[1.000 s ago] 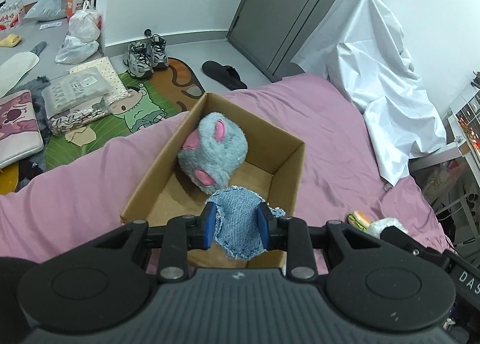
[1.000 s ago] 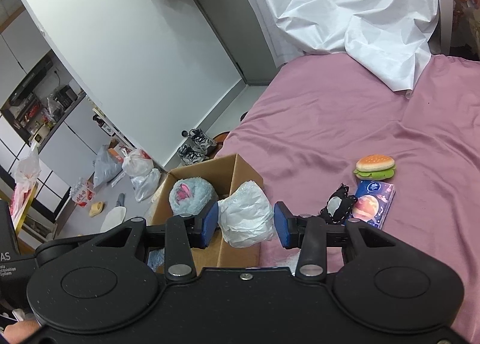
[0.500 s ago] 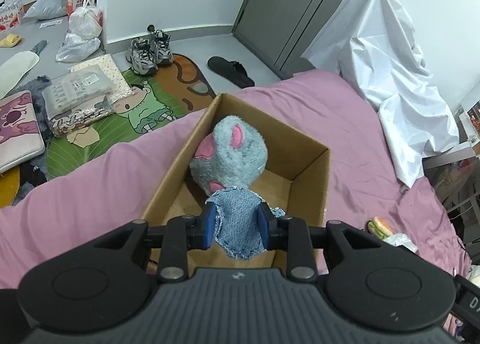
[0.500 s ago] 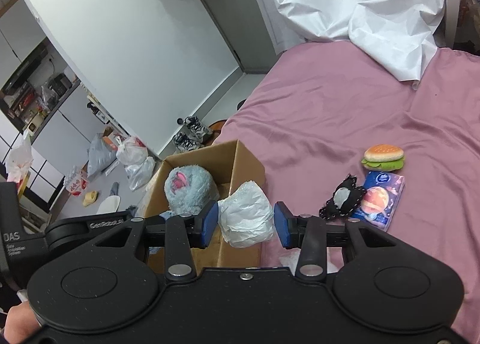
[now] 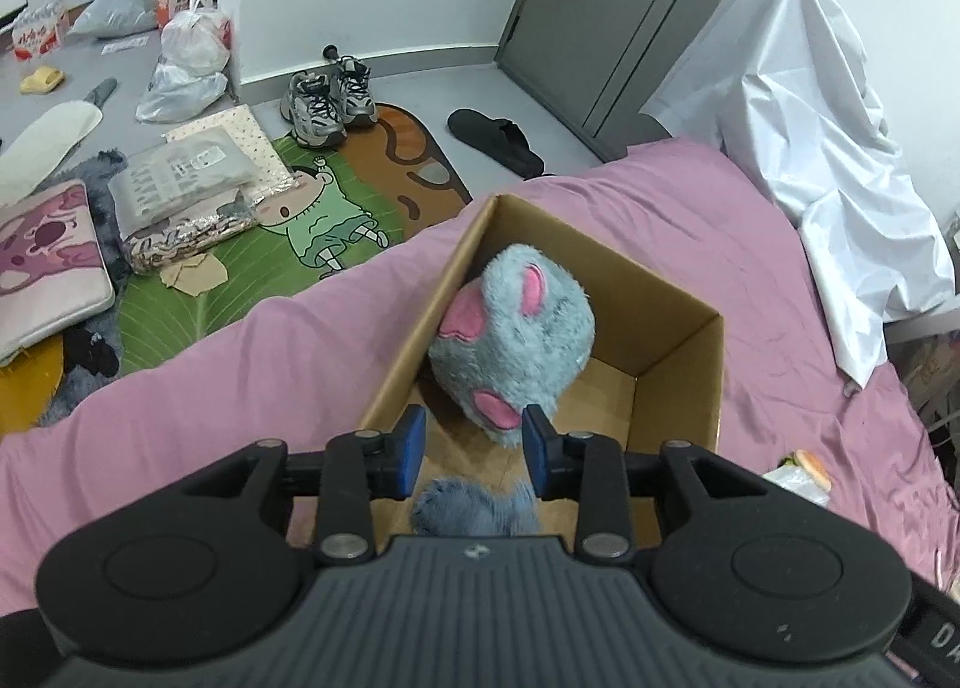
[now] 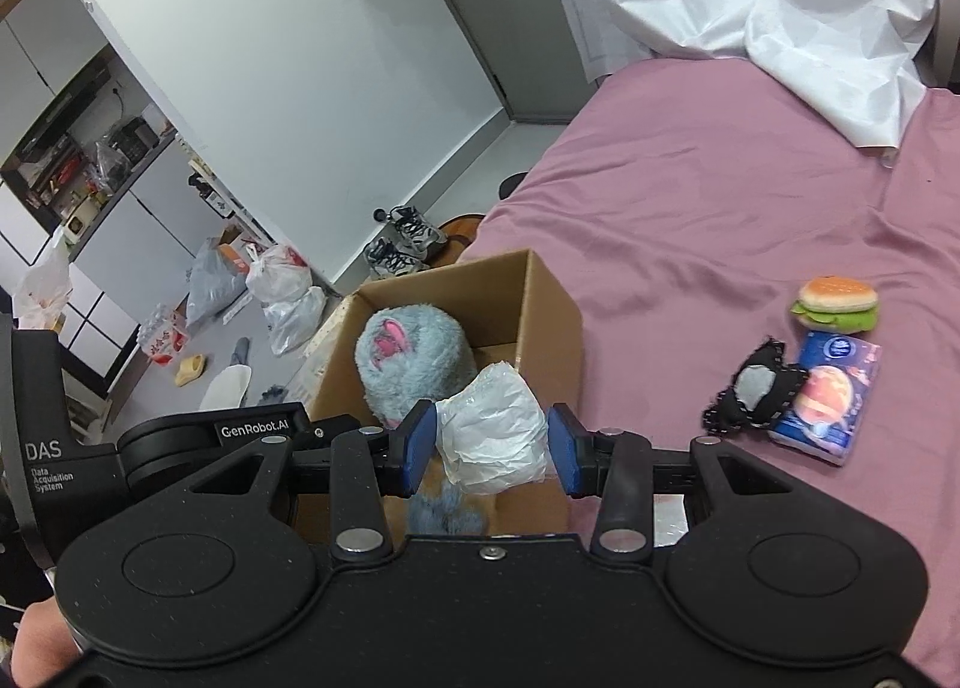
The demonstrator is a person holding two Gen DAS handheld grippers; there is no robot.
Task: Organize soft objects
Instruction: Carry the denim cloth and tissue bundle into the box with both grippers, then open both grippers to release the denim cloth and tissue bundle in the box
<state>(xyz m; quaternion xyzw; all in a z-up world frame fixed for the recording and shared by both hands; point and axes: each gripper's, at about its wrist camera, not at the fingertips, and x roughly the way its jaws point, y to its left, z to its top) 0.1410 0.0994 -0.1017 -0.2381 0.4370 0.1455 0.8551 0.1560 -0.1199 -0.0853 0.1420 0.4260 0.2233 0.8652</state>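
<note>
While its jaws are opening with nothing between the pads, the left tool is tilting down over the cardboard box on the pink bed, where a denim piece is lying on the box floor just below it, beside the grey plush toy. Alongside it, the right tool is gripping a crumpled white wad above the box's near corner, angled downward, while a burger toy, a tissue pack and a black pouch are lying on the bed off to its right.

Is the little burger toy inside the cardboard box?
No, the burger toy lies on the pink bedsheet, off to the side of the cardboard box.
</note>
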